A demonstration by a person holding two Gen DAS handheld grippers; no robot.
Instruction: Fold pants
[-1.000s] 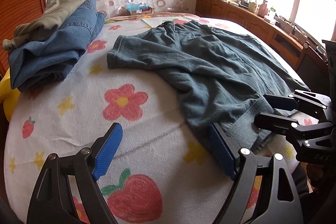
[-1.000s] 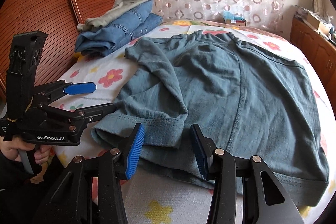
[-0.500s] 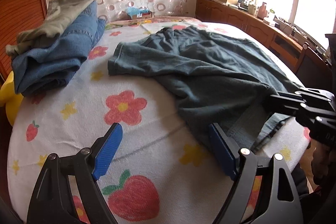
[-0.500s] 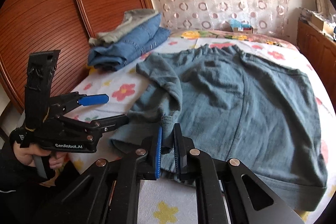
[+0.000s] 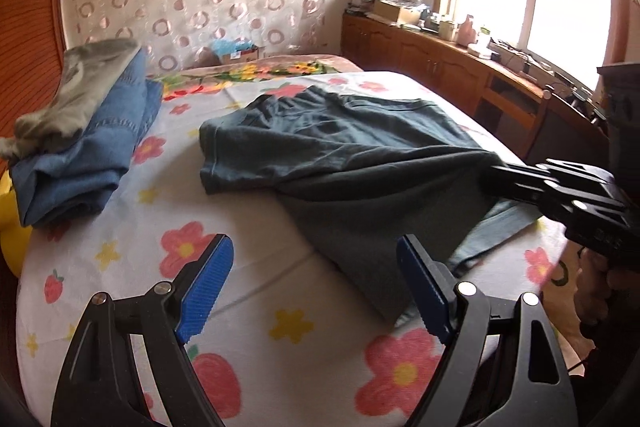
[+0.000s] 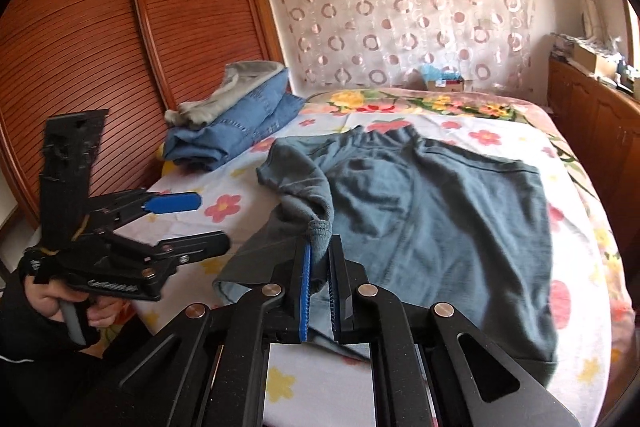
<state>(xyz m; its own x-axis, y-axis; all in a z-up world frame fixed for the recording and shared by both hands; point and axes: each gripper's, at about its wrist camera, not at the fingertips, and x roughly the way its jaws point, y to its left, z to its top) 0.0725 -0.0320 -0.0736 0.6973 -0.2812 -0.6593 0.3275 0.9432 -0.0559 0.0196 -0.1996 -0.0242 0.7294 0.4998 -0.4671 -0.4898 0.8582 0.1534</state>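
A stack of folded jeans (image 6: 244,131) with a grey garment (image 6: 236,87) on top sat at the bed's (image 5: 256,291) far left, by the wooden wardrobe (image 6: 120,47), well apart from the teal pants (image 6: 432,211) spread across the flowered sheet. The right hand-held gripper (image 6: 320,267) was clamped on a hem of the pants, lifting it. The left hand-held gripper (image 5: 312,275) gaped wide over bare sheet beside the pants, holding nothing.
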